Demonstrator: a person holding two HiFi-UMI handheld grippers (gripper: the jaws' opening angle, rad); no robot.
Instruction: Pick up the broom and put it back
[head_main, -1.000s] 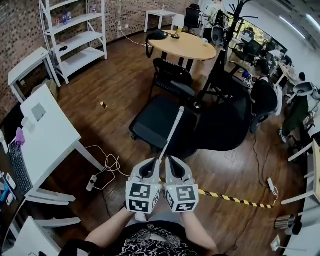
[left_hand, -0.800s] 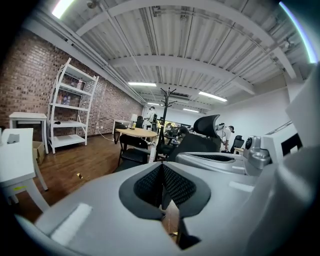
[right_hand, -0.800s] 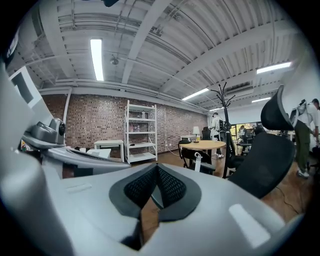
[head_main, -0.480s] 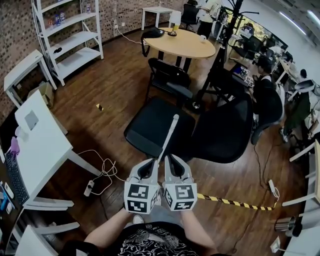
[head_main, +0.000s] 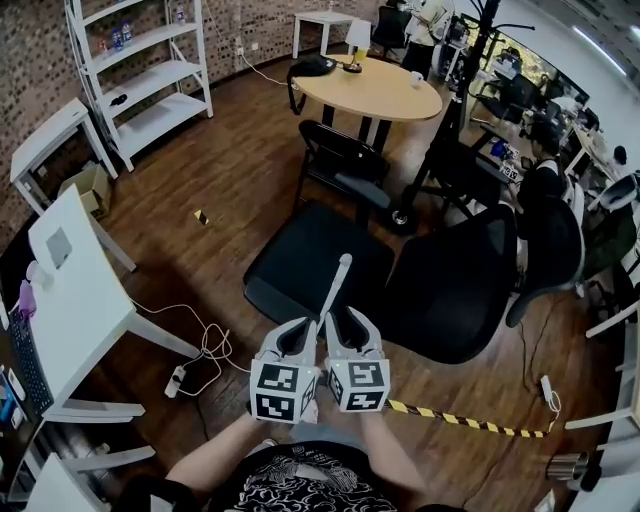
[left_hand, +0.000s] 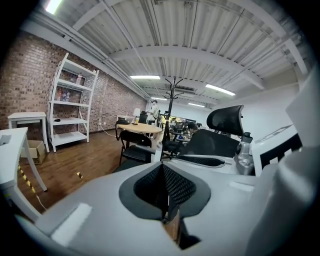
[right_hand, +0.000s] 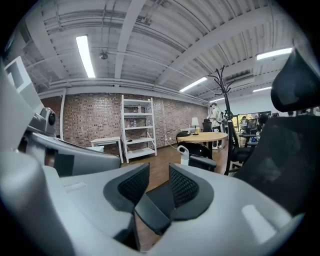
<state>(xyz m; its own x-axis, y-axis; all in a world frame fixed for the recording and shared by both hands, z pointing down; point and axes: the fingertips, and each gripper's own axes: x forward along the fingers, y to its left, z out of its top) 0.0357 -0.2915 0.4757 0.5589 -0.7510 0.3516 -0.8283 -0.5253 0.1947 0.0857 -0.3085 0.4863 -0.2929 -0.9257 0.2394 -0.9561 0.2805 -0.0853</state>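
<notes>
Carrying the broom (head_main: 337, 283) forward, the left gripper (head_main: 300, 328) is clamped on its white handle, which points far, over the black chair seat (head_main: 300, 270). The right gripper (head_main: 343, 322), just beside it, has just been opening, nothing between its jaws. The chair sits nearer than before.

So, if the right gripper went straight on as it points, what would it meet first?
Probably the office chair's black seat, straight ahead of the right gripper; depth is unclear. Its jaws have just been opening, nothing between them; the broom handle rises beside that line.
</notes>
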